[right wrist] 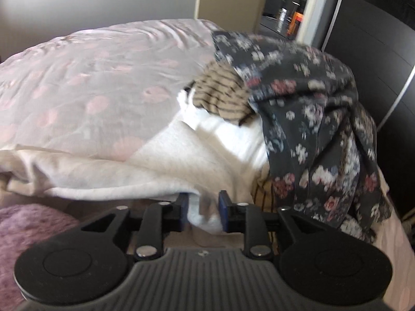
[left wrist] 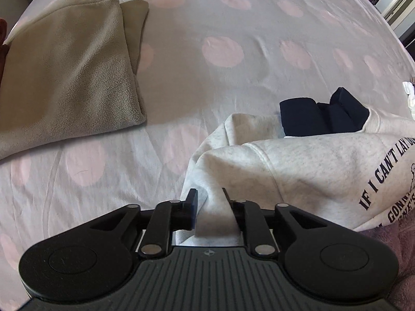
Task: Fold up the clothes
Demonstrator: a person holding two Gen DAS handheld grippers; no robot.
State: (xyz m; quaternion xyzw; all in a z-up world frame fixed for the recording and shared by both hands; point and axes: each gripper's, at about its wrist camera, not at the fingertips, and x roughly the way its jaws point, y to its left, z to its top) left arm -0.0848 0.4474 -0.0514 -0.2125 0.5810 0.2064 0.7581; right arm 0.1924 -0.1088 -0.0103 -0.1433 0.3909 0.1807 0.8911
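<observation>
A: Left gripper [left wrist: 209, 194] and right gripper [right wrist: 202, 204] each have jaws part open, with sweatshirt [left wrist: 298, 163] cloth between them, lower centre of frame.

B: Looks like a release; I'd smooth the hem before clearing the floral pile [right wrist: 311, 119].

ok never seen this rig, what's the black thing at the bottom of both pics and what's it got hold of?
No robot: a person carries one hand-held gripper in each hand, each with a fisheye camera looking along its two fingers. The left hand-held gripper sees a pink-dotted bedspread, a folded beige fleece and a light grey printed sweatshirt with a dark navy garment behind it. The right hand-held gripper sees the unsorted clothes: a dark floral garment and a striped one. Each has a fold of the light fabric between its fingers, jaws part open; whether the pads press is unclear.
</observation>
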